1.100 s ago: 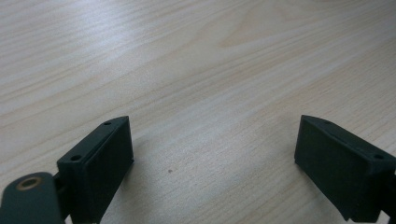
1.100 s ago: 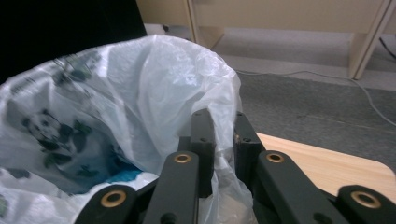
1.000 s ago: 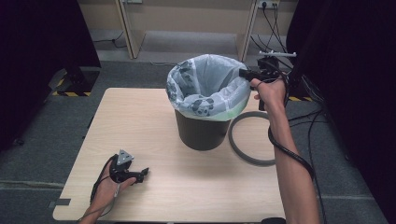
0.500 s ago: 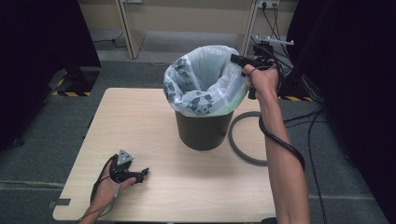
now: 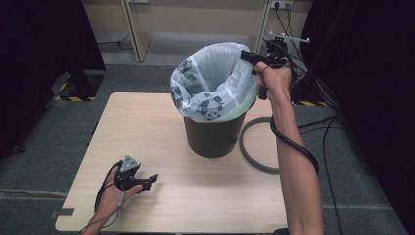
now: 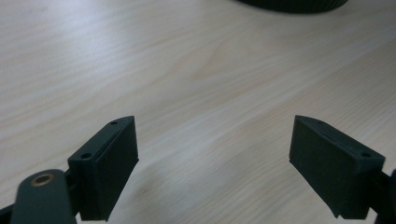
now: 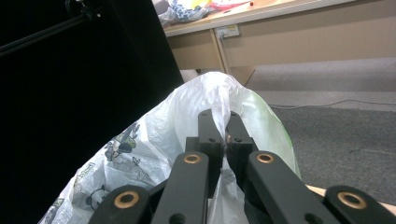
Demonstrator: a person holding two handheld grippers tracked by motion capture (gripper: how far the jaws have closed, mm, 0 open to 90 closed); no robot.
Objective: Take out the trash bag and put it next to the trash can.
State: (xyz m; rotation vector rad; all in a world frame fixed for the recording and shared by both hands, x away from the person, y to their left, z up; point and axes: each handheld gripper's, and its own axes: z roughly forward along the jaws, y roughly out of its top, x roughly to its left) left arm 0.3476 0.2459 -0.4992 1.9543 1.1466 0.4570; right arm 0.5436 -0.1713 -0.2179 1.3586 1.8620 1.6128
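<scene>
High view, upper right: your right gripper (image 5: 247,55) is clamped on the bag (image 5: 215,85) rim over the bin (image 5: 213,137). Lift evenly, without tearing. Left gripper (image 5: 151,178) rests apart, lower left, on the desk (image 5: 195,196).

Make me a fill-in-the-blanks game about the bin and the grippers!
1. The right gripper pinches the plastic ____.
2. The bag lines a dark ____.
3. The left gripper has its jaws ____.
4. A grey ring lies on the ____.

Missing words: bag; bin; open; table
</scene>
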